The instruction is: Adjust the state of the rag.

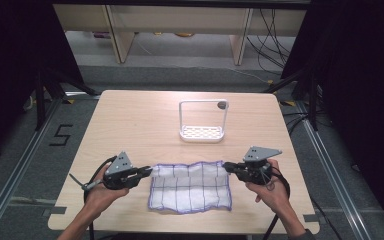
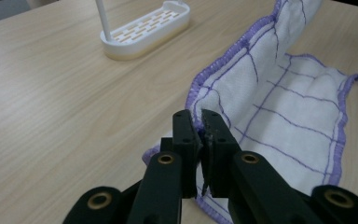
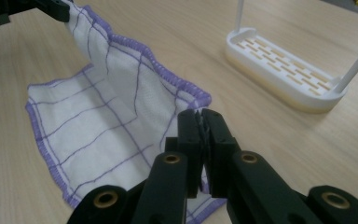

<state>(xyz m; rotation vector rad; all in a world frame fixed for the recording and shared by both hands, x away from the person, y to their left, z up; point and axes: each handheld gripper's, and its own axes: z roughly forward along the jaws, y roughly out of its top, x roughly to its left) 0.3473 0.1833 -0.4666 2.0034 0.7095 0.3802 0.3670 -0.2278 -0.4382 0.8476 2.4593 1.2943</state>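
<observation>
Near the front edge of the pale wooden surface [image 1: 130, 120], the white cloth with purple grid lines and purple hem [image 1: 190, 186] hangs by its far corners, left gripper [image 1: 145, 173] and right gripper [image 1: 231, 167] each clamped on one; lifting evenly should keep it taut toward the white slotted plastic rack [image 1: 202, 121].

Table [image 1: 130, 120] open on all sides of cloth [image 1: 190, 187]; sole obstacle: white rack [image 1: 202, 121] standing beyond it, well apart.

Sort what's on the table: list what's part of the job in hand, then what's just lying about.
In the job:
- cloth, far corners pinched
- left gripper, shut on the cloth
- right gripper, shut on the cloth

Lying about:
- white rack, apart from the cloth, farther up the table
</observation>
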